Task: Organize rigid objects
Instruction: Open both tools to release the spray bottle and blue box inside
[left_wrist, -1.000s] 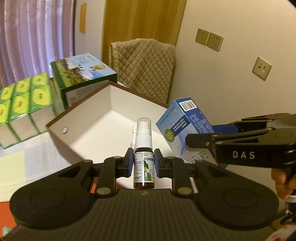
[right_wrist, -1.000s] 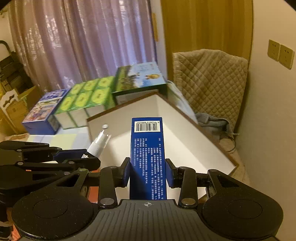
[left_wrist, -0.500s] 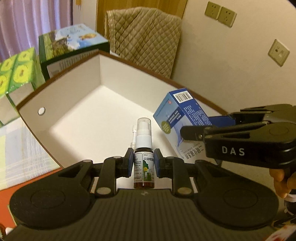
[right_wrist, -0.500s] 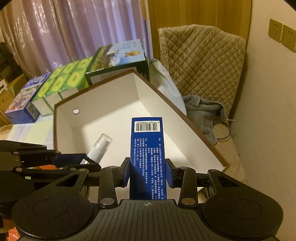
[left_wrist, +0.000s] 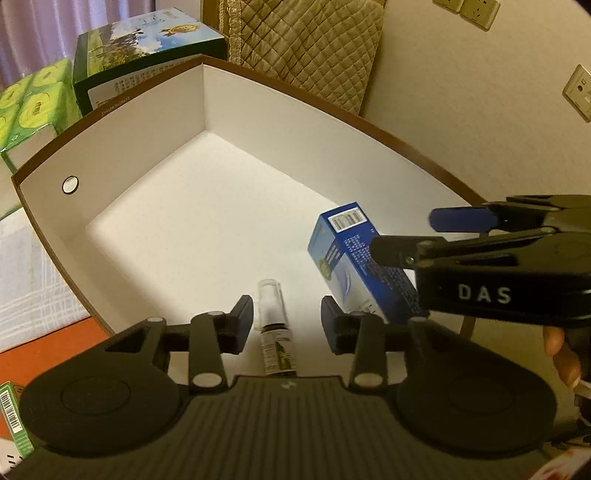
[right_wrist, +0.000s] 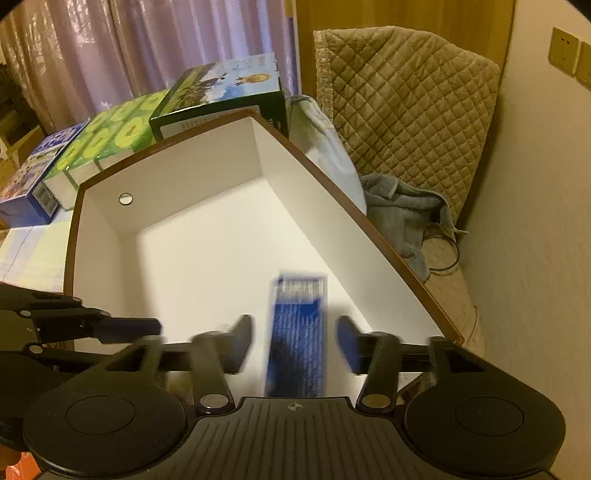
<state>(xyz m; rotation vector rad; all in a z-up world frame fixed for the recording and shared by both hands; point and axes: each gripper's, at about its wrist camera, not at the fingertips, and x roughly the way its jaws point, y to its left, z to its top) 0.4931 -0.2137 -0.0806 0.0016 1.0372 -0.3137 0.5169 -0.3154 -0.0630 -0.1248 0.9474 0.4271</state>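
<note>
A small spray bottle (left_wrist: 275, 328) with a clear cap and green label sits between the open jaws of my left gripper (left_wrist: 287, 319), untouched by the pads, over the floor of a white box with a brown rim (left_wrist: 295, 92). A blue carton (right_wrist: 298, 332) with a barcode, blurred by motion, is between the open jaws of my right gripper (right_wrist: 295, 339) inside the same box (right_wrist: 166, 173). In the left wrist view the blue carton (left_wrist: 354, 258) leans tilted beside the right gripper's fingers (left_wrist: 461, 218).
Behind the box stand a dark green carton (left_wrist: 147, 48) and green-patterned packs (left_wrist: 29, 107). A blue box (right_wrist: 33, 177) is far left. A quilted beige cover (right_wrist: 406, 103) and grey cloth (right_wrist: 399, 210) lie right, by the wall. A small green box (left_wrist: 13, 417) lies on the orange surface.
Both grippers moved down into the white box and opened. The spray bottle and the blue carton were let go; the carton is blurred, dropping between the right jaws.
</note>
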